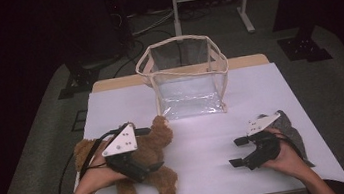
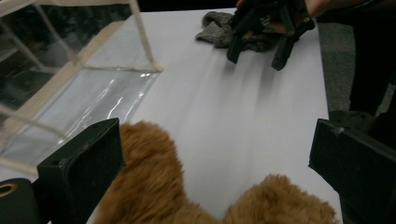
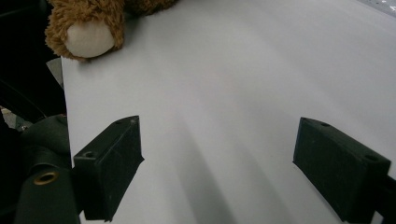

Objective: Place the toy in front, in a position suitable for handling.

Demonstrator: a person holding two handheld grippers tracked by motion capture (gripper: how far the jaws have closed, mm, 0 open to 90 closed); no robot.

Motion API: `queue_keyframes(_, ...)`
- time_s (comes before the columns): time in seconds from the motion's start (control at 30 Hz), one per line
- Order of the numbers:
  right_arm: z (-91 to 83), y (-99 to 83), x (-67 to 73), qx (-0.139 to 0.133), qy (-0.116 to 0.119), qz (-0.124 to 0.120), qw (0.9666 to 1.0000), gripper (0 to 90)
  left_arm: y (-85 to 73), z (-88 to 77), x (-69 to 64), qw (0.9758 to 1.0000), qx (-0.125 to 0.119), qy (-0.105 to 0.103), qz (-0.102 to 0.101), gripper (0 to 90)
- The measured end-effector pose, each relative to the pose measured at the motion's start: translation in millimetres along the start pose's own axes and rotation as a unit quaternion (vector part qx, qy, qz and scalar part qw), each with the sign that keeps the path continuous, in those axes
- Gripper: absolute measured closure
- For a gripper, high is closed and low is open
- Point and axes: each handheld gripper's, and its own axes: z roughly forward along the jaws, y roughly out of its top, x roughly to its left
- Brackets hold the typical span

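Left gripper (image 1: 155, 166), jaws spread, hovers directly over the teddy bear (image 1: 141, 169).

No readable text, label, brand, number or sign is showing anywhere in these views. The grey three-cornered plate (image 1: 119, 140) on the left claw is carrying only small dark dots, not letters. The clear plastic bag with cream trim (image 1: 185, 77), the brown plush teddy bear (image 1: 143, 157) and the white bench (image 1: 205, 138) are showing no print.
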Motion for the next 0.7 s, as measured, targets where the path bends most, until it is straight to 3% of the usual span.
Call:
queue_keyframes(0.3, 5.5, 1.6, 3.2, 0.008, 0.005, -0.004, 1.0, 14.1, -26.5, -32.6, 5.9, 0.9989, 0.001, 0.043, -0.018, 2.4)
queue_keyframes(0.7, 11.8, 3.7, 6.9, 0.015, 0.01, -0.007, 0.9998, 14.1, -68.3, -68.3, 3.3, 0.9961, 0.019, 0.082, -0.026, 5.0)
